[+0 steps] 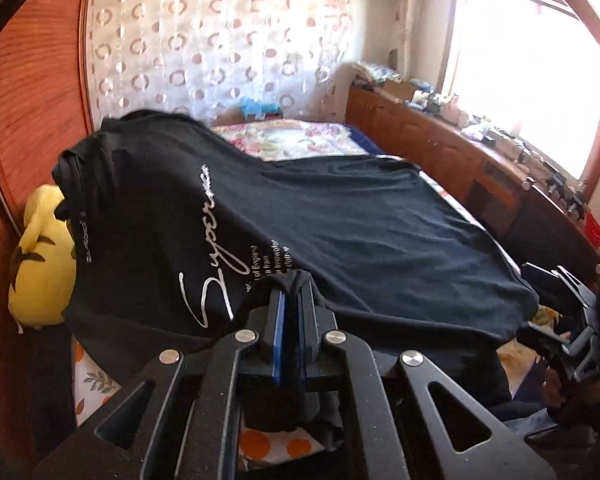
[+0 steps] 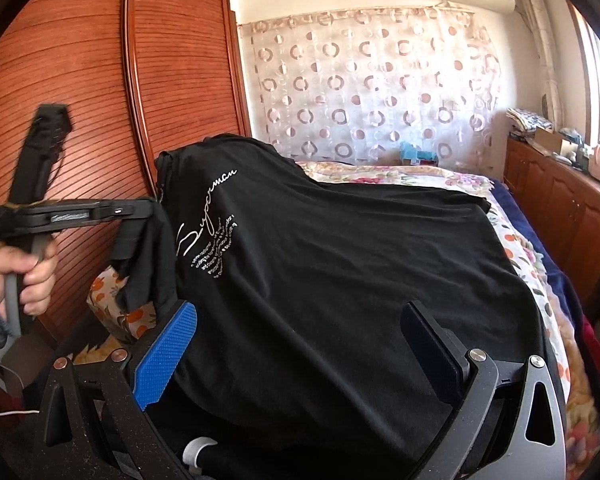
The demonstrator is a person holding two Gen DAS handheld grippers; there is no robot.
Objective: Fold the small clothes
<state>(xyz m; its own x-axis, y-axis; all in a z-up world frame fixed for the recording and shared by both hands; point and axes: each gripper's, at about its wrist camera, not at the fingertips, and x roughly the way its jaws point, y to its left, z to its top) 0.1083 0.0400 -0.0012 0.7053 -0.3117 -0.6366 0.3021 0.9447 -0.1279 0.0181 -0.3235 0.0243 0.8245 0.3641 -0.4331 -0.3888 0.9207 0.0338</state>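
Shirt: black T-shirt [image 2: 340, 280] spread over the floral bed [image 2: 512, 248], its near-left corner raised off the bedding.
Left gripper [image 1: 294, 292]: fingers together, clamped on a pinch of that corner's hem.
Right gripper [image 2: 300, 344]: fingers apart, the near edge of the cloth lying between them; whether they touch it is unclear.
Risk: the thin pinch could slip out under the shirt's weight.
Risk: with the near edge unclamped, the whole shirt may drag and bunch instead of folding.
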